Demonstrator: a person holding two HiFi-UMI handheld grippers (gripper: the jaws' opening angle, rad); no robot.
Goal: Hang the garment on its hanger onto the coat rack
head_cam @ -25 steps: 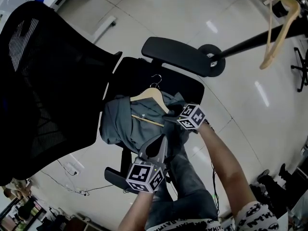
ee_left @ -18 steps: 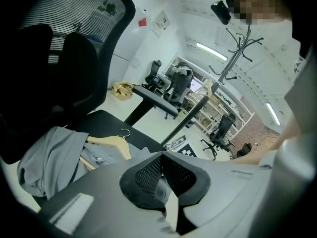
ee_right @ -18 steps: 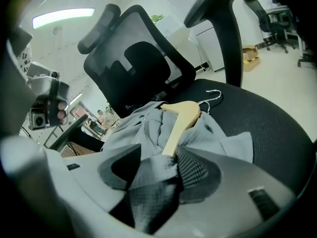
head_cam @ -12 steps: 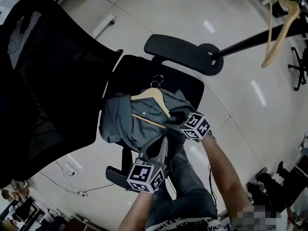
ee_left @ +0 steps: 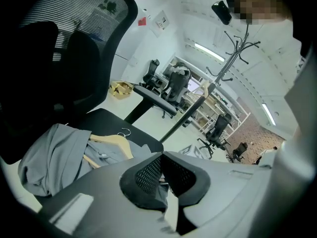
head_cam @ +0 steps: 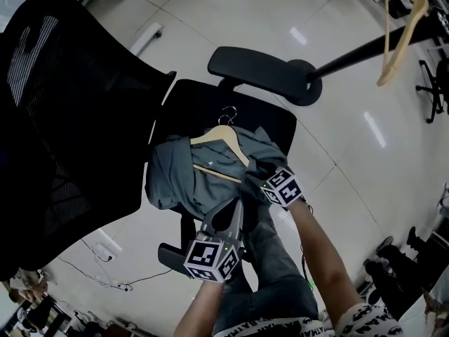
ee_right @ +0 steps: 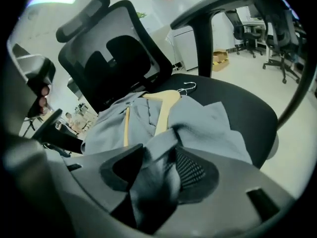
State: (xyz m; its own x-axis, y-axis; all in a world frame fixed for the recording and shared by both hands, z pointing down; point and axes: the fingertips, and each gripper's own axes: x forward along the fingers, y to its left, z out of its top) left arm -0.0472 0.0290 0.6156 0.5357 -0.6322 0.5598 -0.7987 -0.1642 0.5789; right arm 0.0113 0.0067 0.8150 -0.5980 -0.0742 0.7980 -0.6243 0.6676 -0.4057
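A grey garment (head_cam: 186, 177) on a wooden hanger (head_cam: 221, 135) lies crumpled on the black chair seat (head_cam: 203, 104). My left gripper (head_cam: 235, 206) is at the garment's near edge. In the left gripper view its jaws (ee_left: 161, 156) are pinched together on a bit of cloth, with the hanger (ee_left: 116, 142) ahead of them. My right gripper (head_cam: 258, 177) is at the garment's right edge. Its jaws (ee_right: 158, 150) are closing around a raised fold of the garment (ee_right: 208, 123); the left pad still shows bare. The coat rack (head_cam: 365, 55) stands at the far right.
The chair's tall mesh back (head_cam: 70, 118) fills the left side and an armrest (head_cam: 256, 76) lies beyond the seat. An empty wooden hanger (head_cam: 400, 34) hangs on the coat rack. More office chairs (ee_left: 171, 81) stand further off on the pale tiled floor (head_cam: 351, 153).
My right gripper has shifted a little toward me along the garment's right edge. The left gripper and the hanger have stayed where they were.
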